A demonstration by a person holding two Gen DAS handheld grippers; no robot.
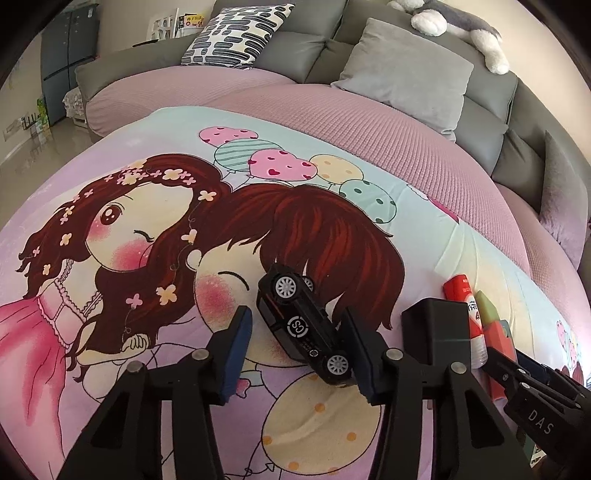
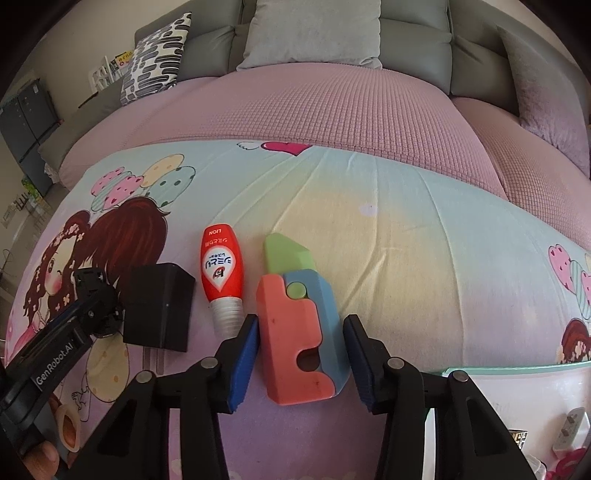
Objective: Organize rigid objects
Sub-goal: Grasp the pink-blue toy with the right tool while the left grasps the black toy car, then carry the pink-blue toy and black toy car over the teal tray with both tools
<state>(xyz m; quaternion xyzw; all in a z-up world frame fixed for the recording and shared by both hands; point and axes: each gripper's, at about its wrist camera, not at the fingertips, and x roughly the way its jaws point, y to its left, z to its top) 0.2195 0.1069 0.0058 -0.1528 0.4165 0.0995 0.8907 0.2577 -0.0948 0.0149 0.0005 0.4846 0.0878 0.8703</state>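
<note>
A printed cloth (image 2: pixel 369 206) lies over the near part of a sofa seat (image 2: pixel 332 110), with cushions (image 2: pixel 314 33) standing along the far backrest. On the cloth, from left to right: a toy car (image 1: pixel 303 325), tipped on its side; a box (image 2: pixel 157 306); a bottle (image 2: pixel 221 273), lying with its cap near; and a toy knife (image 2: pixel 299 332), blade pointing far. The left gripper (image 1: pixel 295 354) straddles the car, whose near end touches the right-hand finger. The right gripper (image 2: pixel 301 365) straddles the knife handle. A tub (image 2: pixel 517 369) sits at near right.
</note>
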